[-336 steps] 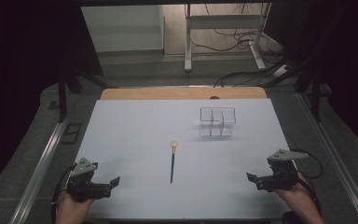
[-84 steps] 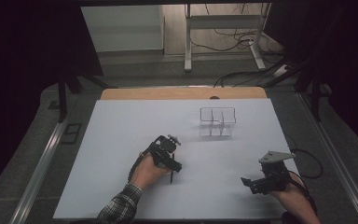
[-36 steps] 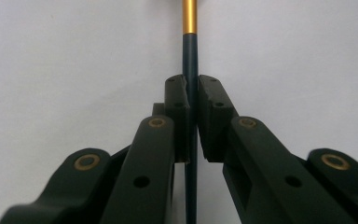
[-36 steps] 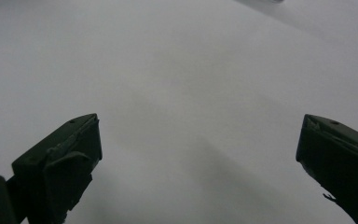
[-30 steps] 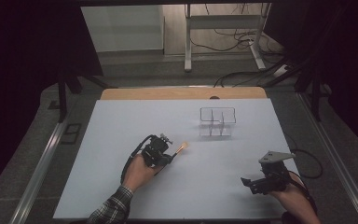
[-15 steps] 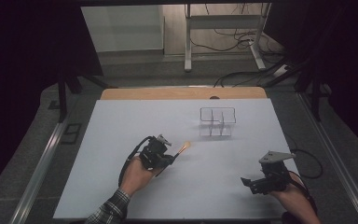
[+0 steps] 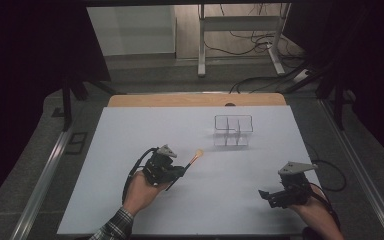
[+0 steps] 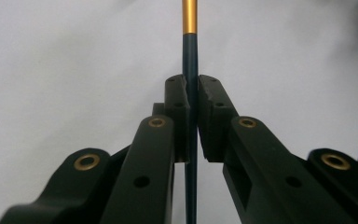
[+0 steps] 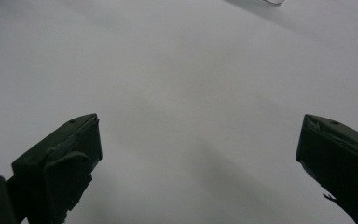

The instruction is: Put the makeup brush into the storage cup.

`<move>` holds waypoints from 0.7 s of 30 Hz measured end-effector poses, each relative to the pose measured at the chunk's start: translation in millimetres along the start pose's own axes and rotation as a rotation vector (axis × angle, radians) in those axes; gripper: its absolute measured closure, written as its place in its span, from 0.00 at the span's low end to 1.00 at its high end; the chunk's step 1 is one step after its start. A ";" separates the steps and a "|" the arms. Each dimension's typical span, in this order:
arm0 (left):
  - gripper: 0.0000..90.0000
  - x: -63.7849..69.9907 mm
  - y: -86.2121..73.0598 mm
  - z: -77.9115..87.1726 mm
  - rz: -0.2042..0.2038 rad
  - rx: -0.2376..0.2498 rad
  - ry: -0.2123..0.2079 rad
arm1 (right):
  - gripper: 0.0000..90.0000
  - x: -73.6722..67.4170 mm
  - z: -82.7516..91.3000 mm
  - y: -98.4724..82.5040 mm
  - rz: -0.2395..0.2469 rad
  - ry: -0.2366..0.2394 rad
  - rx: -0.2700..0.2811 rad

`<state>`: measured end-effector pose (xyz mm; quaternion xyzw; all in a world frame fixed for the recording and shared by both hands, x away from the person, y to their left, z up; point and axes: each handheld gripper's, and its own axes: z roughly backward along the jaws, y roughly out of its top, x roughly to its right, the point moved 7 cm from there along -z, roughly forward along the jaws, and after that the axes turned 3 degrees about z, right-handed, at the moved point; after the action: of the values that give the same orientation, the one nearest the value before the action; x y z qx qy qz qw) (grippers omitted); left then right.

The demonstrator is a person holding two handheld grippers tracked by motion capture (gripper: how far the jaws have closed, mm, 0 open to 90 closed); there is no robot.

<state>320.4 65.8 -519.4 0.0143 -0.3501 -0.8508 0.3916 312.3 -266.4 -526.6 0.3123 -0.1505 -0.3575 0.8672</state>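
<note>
A thin dark-blue brush [image 8: 190, 56] with a gold ferrule and an orange tip [image 7: 198, 154] is clamped between the jaws of my left gripper [image 7: 179, 172], which is held above the middle of the white table [image 7: 130, 135]. The brush points up and right toward a clear plastic organiser [image 7: 233, 131] with several compartments. In the left gripper view the shaft runs straight up from the left gripper [image 8: 191, 88]. My right gripper [image 7: 266, 195] rests low near the table's front right, jaws wide open with nothing between them; the right gripper [image 9: 196, 140] faces bare table.
A wooden strip [image 7: 195, 100] borders the table's far edge. Metal rails run along both sides. Cables [image 7: 330, 170] lie on the floor at the right, and a metal stand [image 7: 240, 30] is beyond the table.
My left gripper came from the front left corner, took the brush off the table and raised it, turning its orange tip toward the organiser. The right gripper has stayed near the front right.
</note>
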 end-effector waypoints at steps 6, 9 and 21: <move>0.93 4.8 -2.1 7.8 -0.001 0.052 -0.020 | 0.00 0.3 0.6 0.8 -0.002 0.001 0.008; 0.93 6.6 -3.0 12.4 0.010 0.078 -0.033 | 0.00 0.4 0.9 1.1 -0.004 0.002 0.011; 0.93 11.6 -11.8 28.6 0.026 0.155 -0.062 | 0.00 -0.9 2.5 4.0 -0.009 0.015 0.034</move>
<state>296.1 79.9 -502.1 0.0136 -0.4269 -0.8161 0.3892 312.6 -264.7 -522.1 0.3303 -0.1488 -0.3564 0.8612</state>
